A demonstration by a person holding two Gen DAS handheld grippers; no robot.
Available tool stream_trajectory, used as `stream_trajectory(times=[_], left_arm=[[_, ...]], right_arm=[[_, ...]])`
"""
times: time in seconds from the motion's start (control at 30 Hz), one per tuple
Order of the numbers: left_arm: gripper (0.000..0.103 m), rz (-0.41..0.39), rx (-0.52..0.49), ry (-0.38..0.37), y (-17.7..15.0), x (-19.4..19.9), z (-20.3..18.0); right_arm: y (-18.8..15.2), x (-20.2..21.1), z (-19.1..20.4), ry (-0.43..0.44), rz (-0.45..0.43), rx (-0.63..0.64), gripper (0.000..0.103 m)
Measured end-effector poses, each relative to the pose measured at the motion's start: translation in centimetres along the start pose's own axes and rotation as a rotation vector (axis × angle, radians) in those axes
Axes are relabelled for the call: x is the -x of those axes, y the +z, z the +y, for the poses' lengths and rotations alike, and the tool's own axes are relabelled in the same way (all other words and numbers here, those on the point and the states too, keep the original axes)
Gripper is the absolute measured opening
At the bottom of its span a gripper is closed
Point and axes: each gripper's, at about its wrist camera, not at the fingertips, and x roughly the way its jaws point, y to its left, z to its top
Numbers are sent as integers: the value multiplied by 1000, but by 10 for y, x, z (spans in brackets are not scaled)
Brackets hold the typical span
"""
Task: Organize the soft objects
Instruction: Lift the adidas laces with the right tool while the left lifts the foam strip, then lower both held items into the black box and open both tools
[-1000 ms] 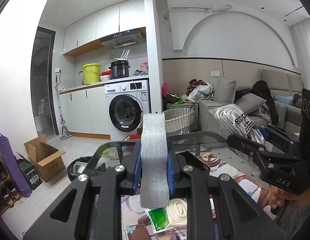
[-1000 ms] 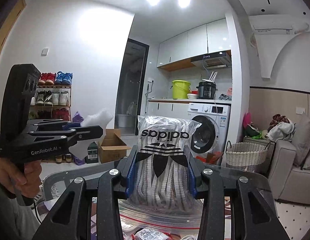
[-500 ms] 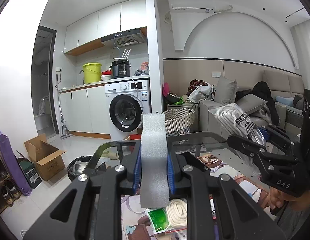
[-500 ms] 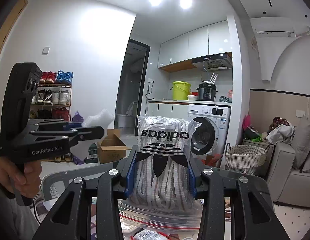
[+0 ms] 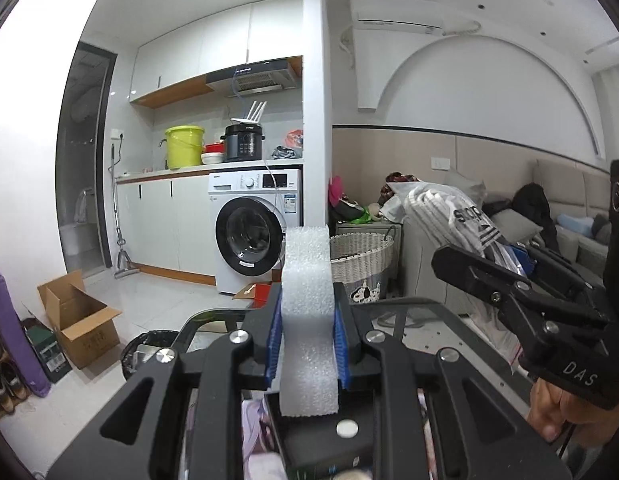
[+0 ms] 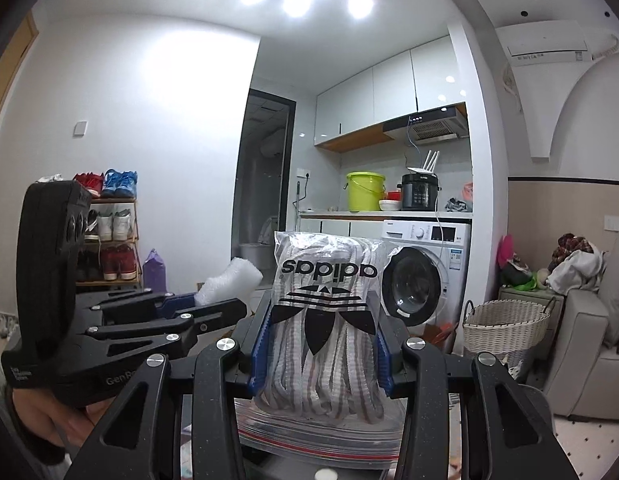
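White foam strip (image 5: 308, 320), a spongy upright slab of packing material, is standing pinched between the blue pads of the left gripper (image 5: 308, 344), its top rising above the fingers and its lower end hanging just below them. Beside it, the right gripper (image 6: 318, 350) is clamping a clear zip bag of grey-and-white striped fabric (image 6: 323, 320), printed with black Adidas lettering and a trefoil, upside down in the right wrist view; the pads are pressing into both sides of the bag, whose red-lined seal is sagging beneath the fingers. Both tools are pointing roughly level over a dark-rimmed glass table (image 5: 409, 304), each carried in a person's hand (image 5: 557, 412). From the right wrist camera, the foam is showing as a pale lump in the neighbouring tool's tips, off to the left. Behind, a white front-loading washing machine (image 5: 253, 232) is sitting under a counter bearing a lime-green plastic bucket (image 5: 184, 146) and a black electric cooker (image 5: 244, 142). A woven white wicker basket (image 5: 359, 260) is standing on the floor near a beige sofa (image 5: 569, 216) piled with clothes, and an open brown cardboard box (image 5: 75, 318) is lying on the pale tiles at left.
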Motion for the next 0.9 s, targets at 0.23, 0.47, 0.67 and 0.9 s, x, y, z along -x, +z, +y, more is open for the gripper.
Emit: stream_trajectory(times=[0.23,0.47,0.67,0.9], left_arm=[[20,43,77,9,-1,-34,17],[20,54,48,9,-6,-37,10],[20,96,23,10,-14,-50,8],[20,230,22,7,-29,-79,10]], right_arm=[[-12,-32,-17,23,88,-5,42],[-17,-42,-26,10,103,-18,42],[-22,-52,-25,6,156,-33,43],[-45,-76,-38,-36,287,-38,44]])
